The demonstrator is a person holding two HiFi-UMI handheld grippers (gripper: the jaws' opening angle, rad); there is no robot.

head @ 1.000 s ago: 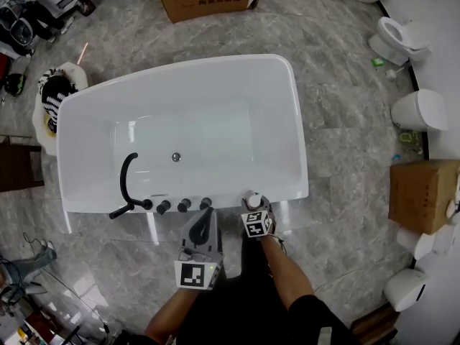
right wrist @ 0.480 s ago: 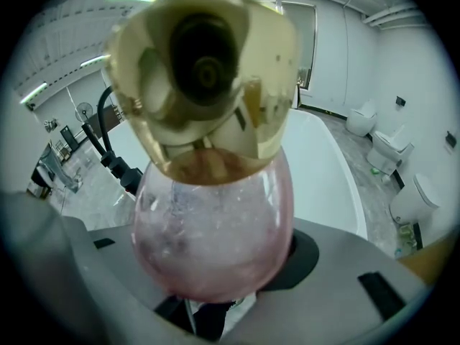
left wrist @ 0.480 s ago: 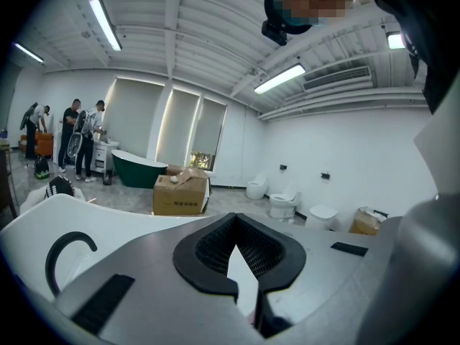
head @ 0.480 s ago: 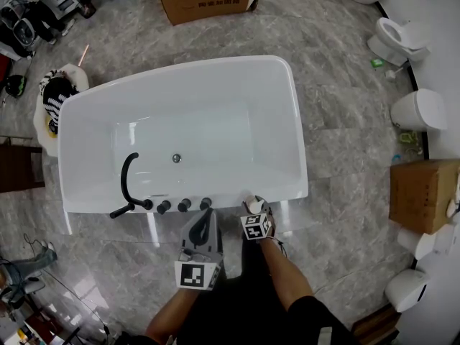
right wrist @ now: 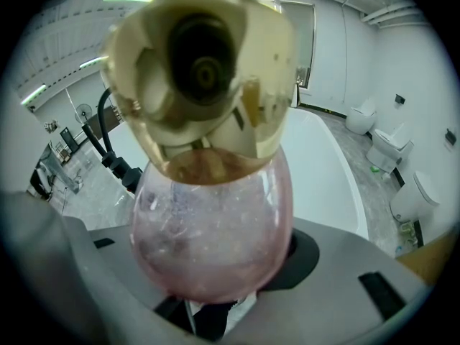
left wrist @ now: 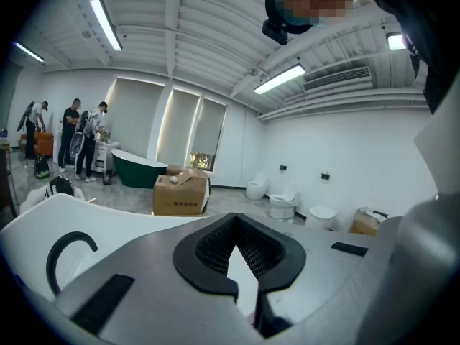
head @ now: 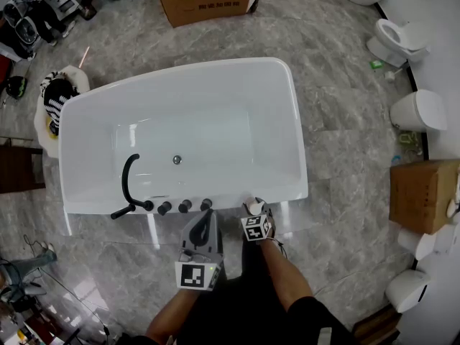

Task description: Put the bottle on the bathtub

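Change over the last second: almost nothing is moving; the right gripper point(head: 256, 215) and its bottle point(right wrist: 212, 228) are edging only slightly along the near rim of the bathtub point(head: 284, 191).
Step in hand: I am bringing the bottle to the bathtub's near rim for setting down; by my reading the task is nearly done.
Right gripper: I am clamping the bottle's round body between the jaws, cap uppermost.
Left gripper point(left wrist: 233, 228): I am keeping it pinched together on nothing, just outside the bathtub's near rim.
Bottle position: it is sitting over the bathtub's near rim, just beside the knobs point(head: 185, 205) on the side away from the faucet point(head: 128, 175); I cannot tell whether its base is touching.
Next move: I judge it is calling for lowering until the base is resting flat, then easing the jaws apart without tipping the rounded glass.
Bottle contents: the pinkish glass under the gold cap is hiding whether liquid is filling it.
Bathtub contents: only the drain point(head: 176, 159) is showing inside; no water is visible.
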